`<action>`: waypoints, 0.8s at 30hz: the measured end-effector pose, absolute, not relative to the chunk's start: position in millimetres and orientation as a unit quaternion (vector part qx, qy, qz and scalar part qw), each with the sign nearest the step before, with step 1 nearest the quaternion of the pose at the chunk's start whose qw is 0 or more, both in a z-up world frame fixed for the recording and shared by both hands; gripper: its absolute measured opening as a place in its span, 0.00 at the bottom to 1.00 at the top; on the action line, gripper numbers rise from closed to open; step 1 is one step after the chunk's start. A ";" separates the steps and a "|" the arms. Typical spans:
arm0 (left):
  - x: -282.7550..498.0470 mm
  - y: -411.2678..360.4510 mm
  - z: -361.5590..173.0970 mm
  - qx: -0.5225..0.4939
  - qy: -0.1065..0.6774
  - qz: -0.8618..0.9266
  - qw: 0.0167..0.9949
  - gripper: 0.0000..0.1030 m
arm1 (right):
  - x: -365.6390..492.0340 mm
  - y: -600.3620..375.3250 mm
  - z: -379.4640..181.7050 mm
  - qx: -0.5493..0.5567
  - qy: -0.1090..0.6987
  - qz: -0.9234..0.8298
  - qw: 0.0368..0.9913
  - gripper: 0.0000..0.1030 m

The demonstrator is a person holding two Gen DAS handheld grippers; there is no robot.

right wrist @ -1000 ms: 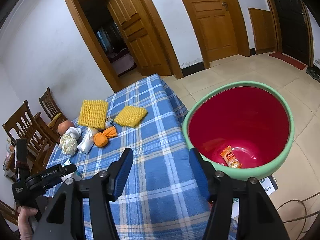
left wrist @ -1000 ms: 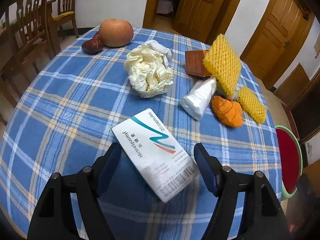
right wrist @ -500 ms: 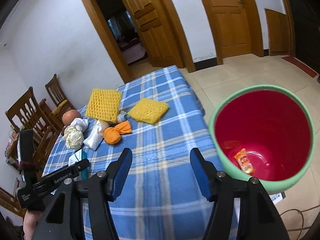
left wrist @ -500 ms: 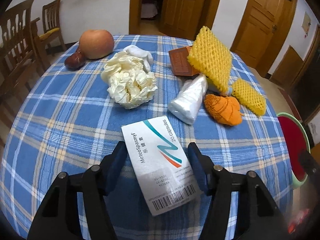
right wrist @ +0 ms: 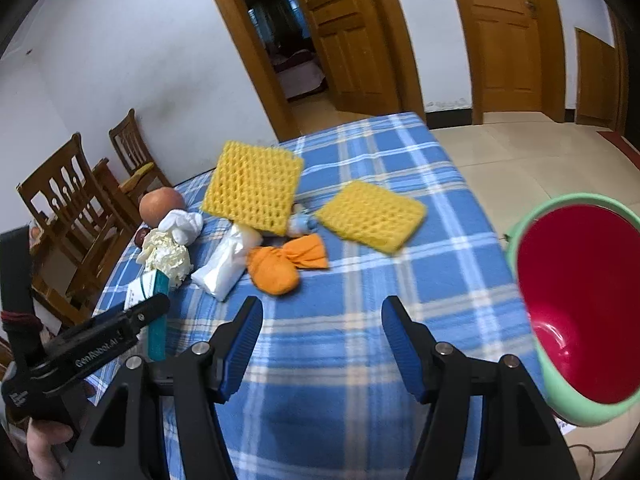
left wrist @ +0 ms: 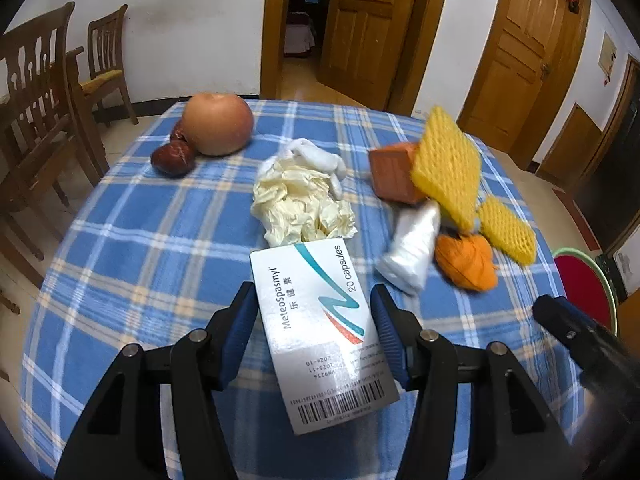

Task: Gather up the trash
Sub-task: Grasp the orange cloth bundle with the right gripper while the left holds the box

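A checked tabletop (right wrist: 360, 332) carries scattered trash; a red bin (right wrist: 576, 304) stands off its right edge. Near the front edge, the left gripper (left wrist: 312, 328) has just been closing and clamps a white box (left wrist: 320, 320) by its sides. The right gripper (right wrist: 322, 340) hangs over bare cloth with jaws apart, holding nothing. The glossy box, seemingly gripped near one end, could twist and drop short of the bin.

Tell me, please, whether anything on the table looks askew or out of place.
The larger yellow foam net stands tilted on edge, propped against the clutter beside the brown box, whereas the smaller foam net lies flat on the tablecloth. Nothing looks spilled or broken.
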State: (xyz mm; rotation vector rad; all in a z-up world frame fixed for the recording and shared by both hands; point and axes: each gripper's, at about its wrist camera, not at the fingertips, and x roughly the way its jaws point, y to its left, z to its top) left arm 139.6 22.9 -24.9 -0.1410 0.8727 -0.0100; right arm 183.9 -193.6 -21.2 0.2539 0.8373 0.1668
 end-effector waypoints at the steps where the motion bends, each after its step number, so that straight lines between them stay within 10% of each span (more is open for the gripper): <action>1: 141.3 25.4 -24.6 -0.069 0.422 -0.004 0.904 0.57 | 186.4 -190.2 -22.2 0.120 0.406 0.083 0.902 0.63; 10: 143.3 36.7 -29.0 -0.076 0.422 -0.012 0.903 0.57 | 217.1 -159.0 -39.5 0.090 0.424 0.100 0.895 0.61; 16: 144.0 35.5 -32.0 -0.081 0.426 -0.017 0.901 0.57 | 226.3 -149.1 -44.1 0.081 0.425 0.107 0.895 0.35; 24: 141.9 33.9 -29.8 -0.084 0.424 -0.019 0.902 0.57 | 223.1 -147.1 -44.8 0.079 0.428 0.111 0.894 0.26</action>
